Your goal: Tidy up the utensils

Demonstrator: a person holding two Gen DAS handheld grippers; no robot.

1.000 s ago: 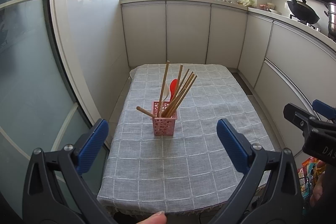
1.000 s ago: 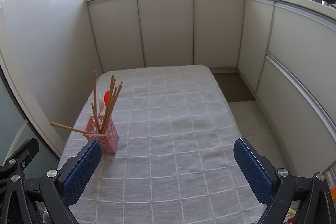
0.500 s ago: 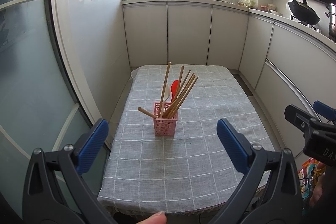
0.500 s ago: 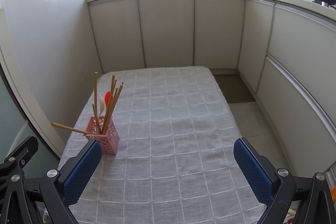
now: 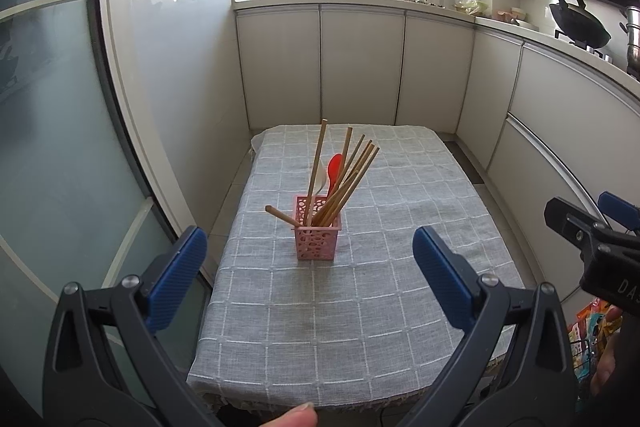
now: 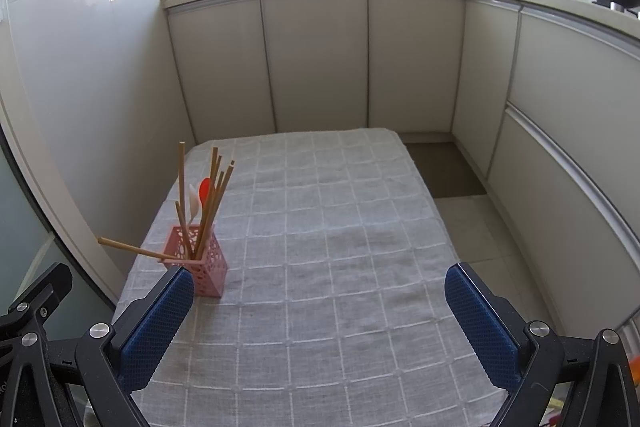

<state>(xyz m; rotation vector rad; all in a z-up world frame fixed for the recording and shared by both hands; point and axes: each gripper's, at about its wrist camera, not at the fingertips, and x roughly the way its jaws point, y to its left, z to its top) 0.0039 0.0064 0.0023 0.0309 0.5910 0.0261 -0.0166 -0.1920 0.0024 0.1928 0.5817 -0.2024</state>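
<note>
A pink perforated holder stands on the grey checked tablecloth. It holds several wooden chopsticks, a red spoon and a white spoon. One chopstick leans out low to the left. My left gripper is open and empty, held back near the table's front edge. In the right wrist view the holder sits at the left, just beyond my left fingertip. My right gripper is open and empty above the cloth.
White kitchen cabinets curve around the back and right. A glass door is at the left. A wok sits on the counter at right. The right gripper's body shows at the right edge of the left wrist view.
Both views have shifted very slightly; the holder and utensils have not moved. Both grippers stay open.
</note>
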